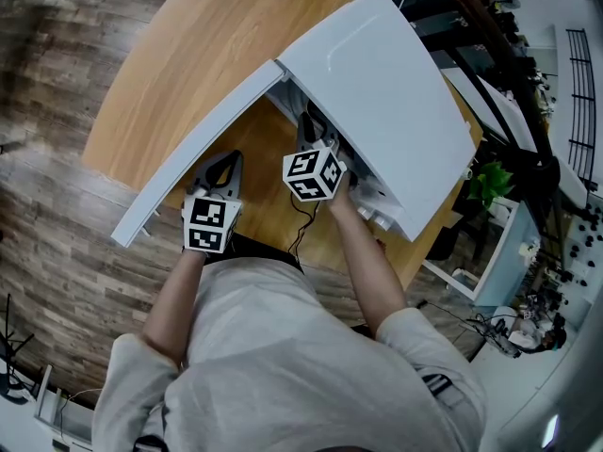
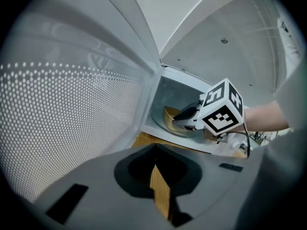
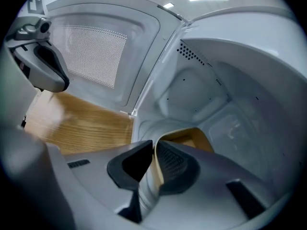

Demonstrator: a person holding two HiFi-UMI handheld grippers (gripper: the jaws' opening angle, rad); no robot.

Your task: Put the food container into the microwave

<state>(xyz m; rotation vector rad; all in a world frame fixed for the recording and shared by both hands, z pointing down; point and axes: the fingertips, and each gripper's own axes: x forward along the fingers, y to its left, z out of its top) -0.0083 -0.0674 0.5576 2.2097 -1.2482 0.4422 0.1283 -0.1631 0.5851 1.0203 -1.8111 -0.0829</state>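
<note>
A white microwave [image 1: 377, 83] stands on the round wooden table [image 1: 188, 36] with its door [image 1: 198, 149] swung open to the left. In the right gripper view, a tan food container [image 3: 199, 139] sits low in the cavity on the turntable, and my right gripper [image 3: 154, 150] is shut on its near rim. The left gripper view shows the same container [image 2: 169, 118] with the right gripper [image 2: 176, 116] reaching into the opening. My left gripper [image 2: 156, 169] hangs in front of the open door's mesh window [image 2: 72, 109], jaws shut with nothing between them.
The door blocks the left side of the opening. A black cable [image 1: 303, 219] trails down from the right gripper. A green plant [image 1: 490, 182] and a white cabinet [image 1: 495, 262] stand beyond the table's right edge. Wood-plank floor [image 1: 57, 158] lies to the left.
</note>
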